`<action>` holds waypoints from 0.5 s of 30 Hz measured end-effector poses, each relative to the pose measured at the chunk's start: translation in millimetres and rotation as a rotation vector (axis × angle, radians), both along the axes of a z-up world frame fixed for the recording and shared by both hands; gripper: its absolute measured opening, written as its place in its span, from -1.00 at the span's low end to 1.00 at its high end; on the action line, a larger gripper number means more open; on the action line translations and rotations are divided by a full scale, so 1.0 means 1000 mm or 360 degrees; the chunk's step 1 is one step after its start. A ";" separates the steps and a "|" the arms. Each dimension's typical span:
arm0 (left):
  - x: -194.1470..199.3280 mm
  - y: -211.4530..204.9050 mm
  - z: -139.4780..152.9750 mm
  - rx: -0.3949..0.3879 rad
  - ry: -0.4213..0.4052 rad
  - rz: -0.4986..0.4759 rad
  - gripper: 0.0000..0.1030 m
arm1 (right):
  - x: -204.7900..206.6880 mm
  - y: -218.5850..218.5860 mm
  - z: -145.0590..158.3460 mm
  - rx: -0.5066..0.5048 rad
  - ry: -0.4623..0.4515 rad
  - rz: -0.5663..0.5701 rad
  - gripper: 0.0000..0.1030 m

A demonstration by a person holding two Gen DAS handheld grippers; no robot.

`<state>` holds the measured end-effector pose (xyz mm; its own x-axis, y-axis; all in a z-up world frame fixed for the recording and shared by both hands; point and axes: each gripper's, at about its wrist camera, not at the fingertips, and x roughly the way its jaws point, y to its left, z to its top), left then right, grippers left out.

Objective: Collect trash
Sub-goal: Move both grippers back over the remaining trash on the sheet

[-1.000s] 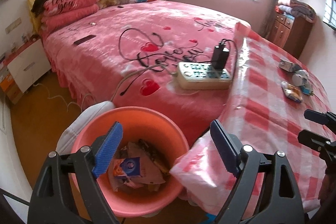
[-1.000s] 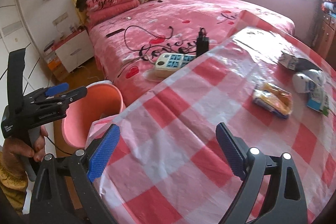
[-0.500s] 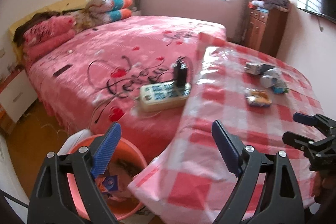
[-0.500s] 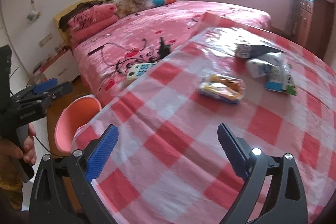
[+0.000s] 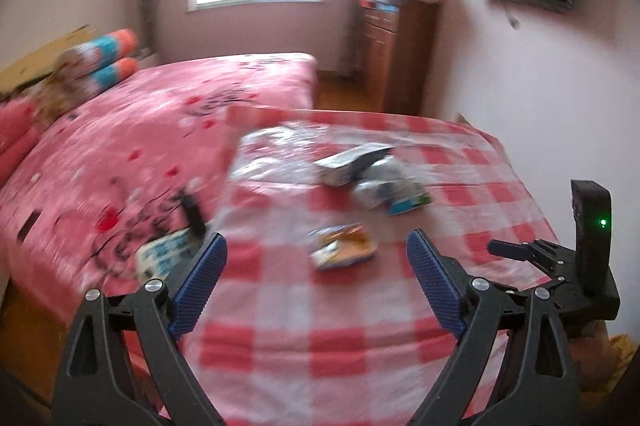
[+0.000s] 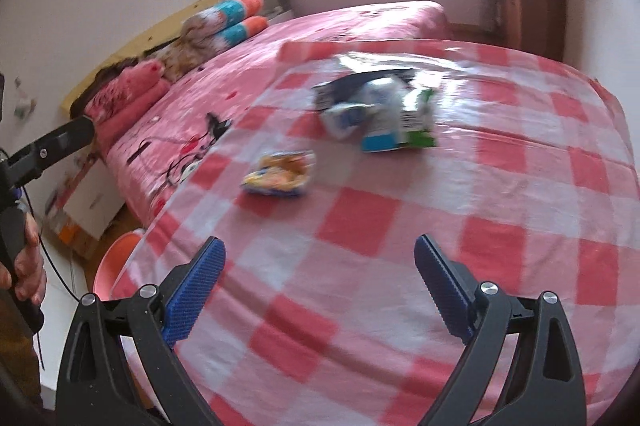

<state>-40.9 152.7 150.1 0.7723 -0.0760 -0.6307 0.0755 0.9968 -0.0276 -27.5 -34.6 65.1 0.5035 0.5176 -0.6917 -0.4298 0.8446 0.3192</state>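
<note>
Both pictures are blurry. The left gripper [image 5: 316, 282] is sitting at the bottom of the left wrist picture. Its blue pads [image 5: 198, 286] are standing wide apart, and its jaws have just been opening wider. Nothing is between them but the red and white checked cloth [image 5: 288, 338] on the table.

The trash is lying on that cloth. A yellow snack wrapper [image 5: 343, 245] is lying in the middle of the left wrist picture, just above the gap between the pads. Above it and a bit to the right, a pile is lying close together: a flat grey and white box [image 5: 350, 162], a crumpled white wrapper [image 5: 376, 186] and a blue and green carton [image 5: 412, 200].

The right gripper [image 6: 320, 290] is sitting at the bottom of the right wrist picture. Its jaws are wide apart too, with nothing in them. The yellow snack wrapper [image 6: 280, 173] is showing left of the middle, well above the pads. The blue and green carton [image 6: 400, 134] is lying higher up and to the right.

An orange bucket [image 6: 116, 262] is peeking out at the lower left, beside the table edge. A hand [image 6: 26, 266] is showing at the left edge. A pink bed [image 5: 132, 122] is filling the left side of the left wrist picture. A white power strip [image 5: 162, 254] is lying on it, beside the table.
</note>
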 end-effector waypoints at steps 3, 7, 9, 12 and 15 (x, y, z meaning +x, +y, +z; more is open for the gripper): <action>0.031 -0.029 -0.002 0.0045 0.0035 -0.0155 0.78 | 0.015 -0.019 -0.002 0.0011 0.0032 -0.0043 0.83; 0.081 -0.052 -0.010 0.0048 0.0110 -0.0284 0.78 | 0.033 -0.038 -0.002 0.0021 0.0065 -0.0074 0.83; 0.104 -0.057 -0.018 0.0041 0.0146 -0.0297 0.78 | 0.040 -0.043 -0.002 0.0028 0.0071 -0.0075 0.83; 0.148 -0.063 -0.033 -0.0009 0.0236 -0.0339 0.78 | 0.050 -0.048 -0.004 0.0026 0.0076 -0.0063 0.83; 0.179 -0.066 -0.047 -0.0029 0.0321 -0.0341 0.78 | 0.063 -0.047 -0.010 0.0010 0.0102 -0.0055 0.83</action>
